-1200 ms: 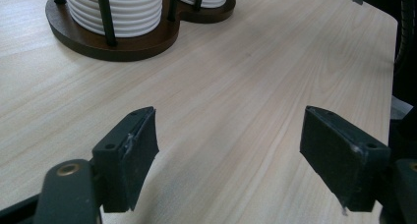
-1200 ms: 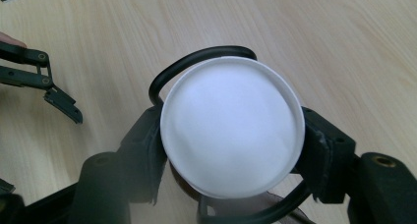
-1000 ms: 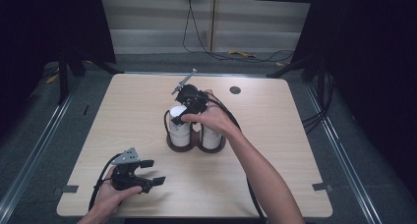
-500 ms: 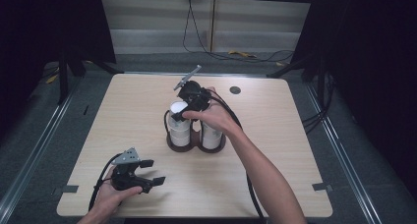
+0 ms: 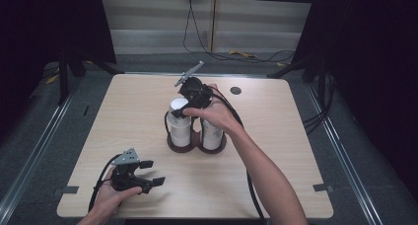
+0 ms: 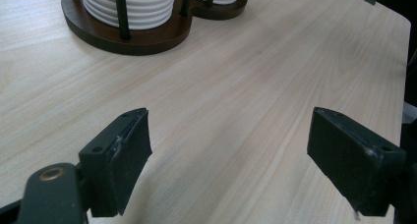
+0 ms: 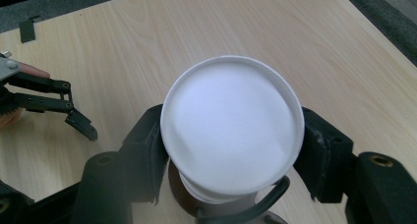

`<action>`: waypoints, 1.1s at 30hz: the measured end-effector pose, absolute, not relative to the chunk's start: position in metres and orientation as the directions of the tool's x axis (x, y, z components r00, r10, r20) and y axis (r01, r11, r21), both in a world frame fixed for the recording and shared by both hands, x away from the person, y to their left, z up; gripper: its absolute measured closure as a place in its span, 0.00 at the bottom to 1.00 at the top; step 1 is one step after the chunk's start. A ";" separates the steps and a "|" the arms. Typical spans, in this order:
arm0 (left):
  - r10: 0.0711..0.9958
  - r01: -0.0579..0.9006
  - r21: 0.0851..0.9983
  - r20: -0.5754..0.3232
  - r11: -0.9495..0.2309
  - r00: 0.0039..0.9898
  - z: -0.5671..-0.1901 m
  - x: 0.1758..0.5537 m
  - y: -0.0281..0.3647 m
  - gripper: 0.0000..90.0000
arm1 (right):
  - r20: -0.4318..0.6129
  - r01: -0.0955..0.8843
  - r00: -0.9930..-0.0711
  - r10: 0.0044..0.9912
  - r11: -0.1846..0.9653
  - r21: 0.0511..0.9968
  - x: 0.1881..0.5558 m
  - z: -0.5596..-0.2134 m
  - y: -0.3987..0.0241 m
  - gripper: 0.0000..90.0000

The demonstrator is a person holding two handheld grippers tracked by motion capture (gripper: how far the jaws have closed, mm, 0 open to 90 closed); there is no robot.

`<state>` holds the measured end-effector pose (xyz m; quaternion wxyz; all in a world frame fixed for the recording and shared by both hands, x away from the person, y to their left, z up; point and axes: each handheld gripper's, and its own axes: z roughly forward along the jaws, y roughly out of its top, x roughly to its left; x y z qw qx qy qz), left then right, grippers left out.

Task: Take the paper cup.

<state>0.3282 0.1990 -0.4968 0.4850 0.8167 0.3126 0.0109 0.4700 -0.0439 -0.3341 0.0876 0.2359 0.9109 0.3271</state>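
— Since a second ago, what moves?
— Little: the left gripper has its jaws just opened wider, and they now stand spread with bare table between them; the right hand has the top cup slightly higher over its stack.
— Starting near, what sits where?
— Nearest, that left gripper rests low at the table's front left corner, held in the left hand. Farther in, at mid-table, a dark wooden cup holder carries two stacks of white cups between thin black rods.
— And the right gripper?
— The right gripper pinches the top white cup by its sides, rim up, directly over the left stack. Whether it has cleared the cup below, I can't quite tell.
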 end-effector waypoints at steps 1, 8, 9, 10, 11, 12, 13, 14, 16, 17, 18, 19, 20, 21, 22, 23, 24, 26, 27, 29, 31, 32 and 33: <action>0.526 0.502 0.799 -0.285 -0.332 0.801 -0.497 0.329 0.200 0.18 | -0.005 0.372 -0.873 0.487 0.675 0.637 0.470 -0.334 -0.044 0.41; 0.522 0.501 0.799 -0.287 -0.332 0.803 -0.497 0.329 0.199 0.18 | 0.005 0.382 -0.869 0.495 0.664 0.643 0.470 -0.332 -0.048 0.41; 0.520 0.500 0.800 -0.287 -0.331 0.805 -0.497 0.329 0.199 0.18 | 0.007 0.383 -0.868 0.497 0.659 0.648 0.470 -0.331 -0.049 0.41; 0.520 0.498 0.801 -0.286 -0.332 0.805 -0.497 0.329 0.199 0.18 | 0.012 0.382 -0.867 0.498 0.650 0.657 0.470 -0.329 -0.050 0.41; 0.514 0.499 0.802 -0.292 -0.329 0.807 -0.497 0.329 0.199 0.18 | 0.012 0.381 -0.867 0.497 0.648 0.660 0.470 -0.328 -0.050 0.41; 0.507 0.500 0.803 -0.299 -0.324 0.809 -0.498 0.329 0.199 0.18 | 0.013 0.380 -0.868 0.497 0.646 0.662 0.470 -0.327 -0.051 0.41; 0.503 0.499 0.802 -0.299 -0.328 0.811 -0.498 0.329 0.199 0.19 | 0.014 0.380 -0.868 0.496 0.646 0.662 0.470 -0.325 -0.051 0.41; 0.499 0.497 0.802 -0.298 -0.332 0.814 -0.499 0.329 0.198 0.21 | 0.014 0.379 -0.867 0.498 0.640 0.668 0.470 -0.325 -0.051 0.41; 0.500 0.493 0.807 -0.295 -0.326 0.814 -0.499 0.329 0.197 0.21 | 0.019 0.377 -0.866 0.499 0.629 0.680 0.470 -0.322 -0.052 0.41; 0.501 0.491 0.809 -0.293 -0.324 0.814 -0.499 0.329 0.197 0.21 | 0.022 0.380 -0.863 0.504 0.620 0.687 0.469 -0.320 -0.052 0.41; 0.506 0.491 0.809 -0.291 -0.323 0.812 -0.498 0.329 0.198 0.21 | 0.023 0.379 -0.863 0.504 0.618 0.688 0.469 -0.320 -0.053 0.42; 0.507 0.492 0.811 -0.294 -0.316 0.810 -0.499 0.329 0.198 0.20 | 0.023 0.379 -0.863 0.506 0.616 0.690 0.469 -0.319 -0.054 0.42; 0.509 0.496 0.810 -0.298 -0.313 0.807 -0.499 0.329 0.199 0.20 | 0.024 0.378 -0.862 0.506 0.612 0.695 0.469 -0.318 -0.055 0.42; 0.513 0.499 0.809 -0.299 -0.311 0.805 -0.499 0.330 0.199 0.20 | 0.028 0.381 -0.861 0.508 0.607 0.697 0.469 -0.317 -0.056 0.42; 0.513 0.501 0.808 -0.301 -0.311 0.804 -0.499 0.330 0.199 0.19 | 0.032 0.381 -0.860 0.509 0.599 0.704 0.469 -0.316 -0.057 0.42; 0.514 0.504 0.805 -0.303 -0.313 0.803 -0.499 0.331 0.200 0.18 | 0.034 0.382 -0.858 0.512 0.593 0.709 0.469 -0.316 -0.058 0.42; 0.514 0.509 0.803 -0.310 -0.309 0.800 -0.500 0.331 0.199 0.18 | 0.033 0.380 -0.859 0.511 0.592 0.710 0.468 -0.315 -0.059 0.42; 0.507 0.505 0.805 -0.309 -0.311 0.805 -0.499 0.331 0.200 0.18 | 0.036 0.375 -0.860 0.509 0.585 0.719 0.468 -0.313 -0.060 0.42; 0.505 0.503 0.807 -0.309 -0.310 0.806 -0.499 0.331 0.200 0.18 | 0.034 0.373 -0.860 0.509 0.584 0.721 0.468 -0.313 -0.060 0.42; 0.506 0.503 0.808 -0.310 -0.305 0.805 -0.499 0.330 0.200 0.18 | 0.033 0.371 -0.862 0.506 0.585 0.721 0.466 -0.313 -0.059 0.42; 0.504 0.498 0.813 -0.306 -0.303 0.808 -0.499 0.330 0.200 0.18 | 0.035 0.369 -0.863 0.504 0.581 0.725 0.465 -0.311 -0.059 0.42; 0.502 0.494 0.815 -0.304 -0.303 0.810 -0.498 0.330 0.200 0.18 | 0.036 0.368 -0.863 0.503 0.580 0.727 0.465 -0.311 -0.060 0.42; 0.504 0.496 0.817 -0.309 -0.293 0.807 -0.498 0.330 0.200 0.18 | 0.034 0.362 -0.865 0.500 0.576 0.733 0.464 -0.310 -0.060 0.42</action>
